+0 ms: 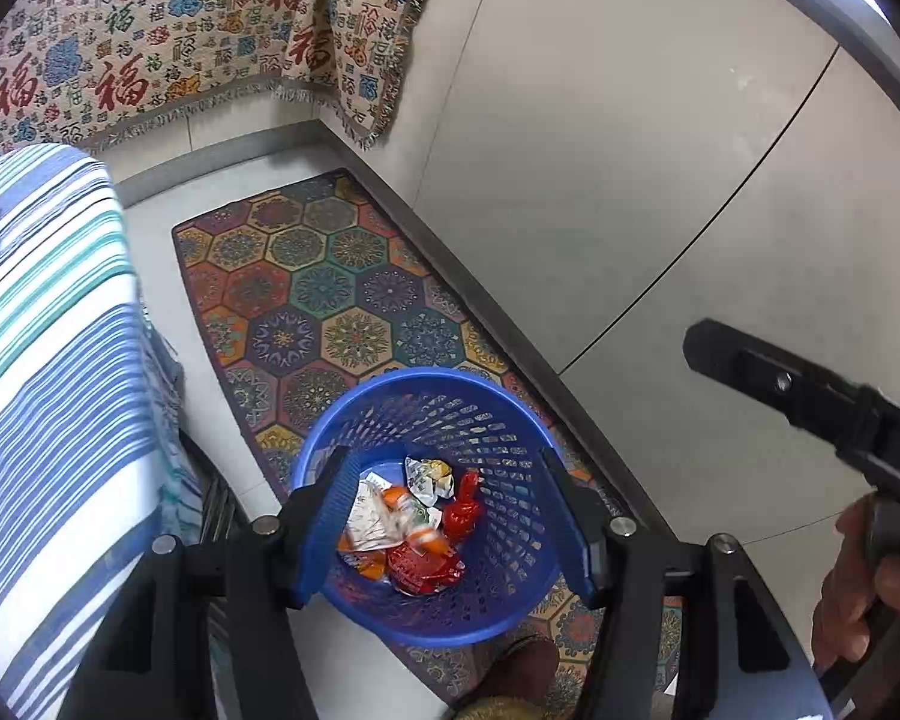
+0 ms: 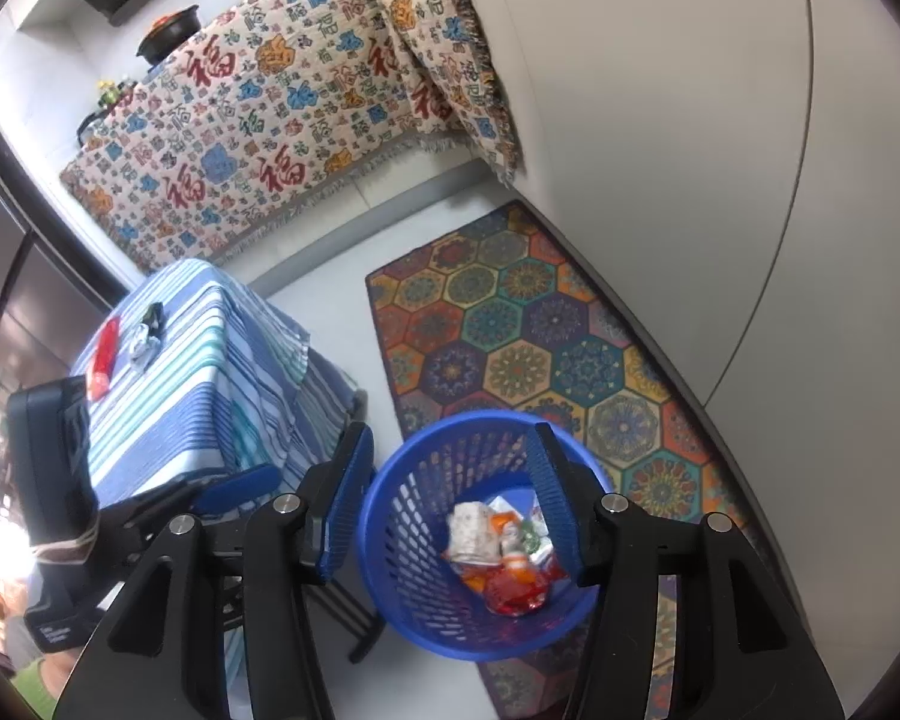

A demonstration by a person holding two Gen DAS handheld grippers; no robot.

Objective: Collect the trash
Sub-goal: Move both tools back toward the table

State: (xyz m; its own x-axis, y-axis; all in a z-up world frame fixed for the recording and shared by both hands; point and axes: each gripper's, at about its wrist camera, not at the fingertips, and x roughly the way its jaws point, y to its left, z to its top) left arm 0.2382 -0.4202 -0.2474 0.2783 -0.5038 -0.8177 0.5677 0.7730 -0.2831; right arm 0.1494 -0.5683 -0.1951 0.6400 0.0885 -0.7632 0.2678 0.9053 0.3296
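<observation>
Left gripper (image 1: 450, 516): jaws apart, roughly half spread, nothing between the pads. It hangs directly above the blue basket (image 1: 510, 420), pointing steeply down into it; both blue-padded fingers (image 1: 324, 510) frame the basket's mouth without touching the rim as far as can be seen.

Right gripper (image 2: 450, 510): jaws apart to a similar width, pads bare, nothing clamped. Its right finger lies over the basket's opening, its left finger outside the rim on the table side. In the left wrist view the same tool shows at the right edge as a black bar, held by a hand (image 1: 858, 594).

Trash (image 1: 402, 528): crumpled wrappers, white, orange and red, lying loose on the basket floor, below and between the left gripper's fingers; one white-printed wrapper appears blurred.

Basket: perforated plastic, upright, standing on the edge of a hexagon-patterned rug (image 1: 330, 288), ahead of and below both grippers.

Striped table (image 2: 210, 372): left of the right gripper, bearing a red packet (image 2: 103, 354) and small crumpled wrappers (image 2: 144, 336), well apart from both claws.

Patterned cloth (image 2: 258, 138): draped beyond the rug, far ahead.
</observation>
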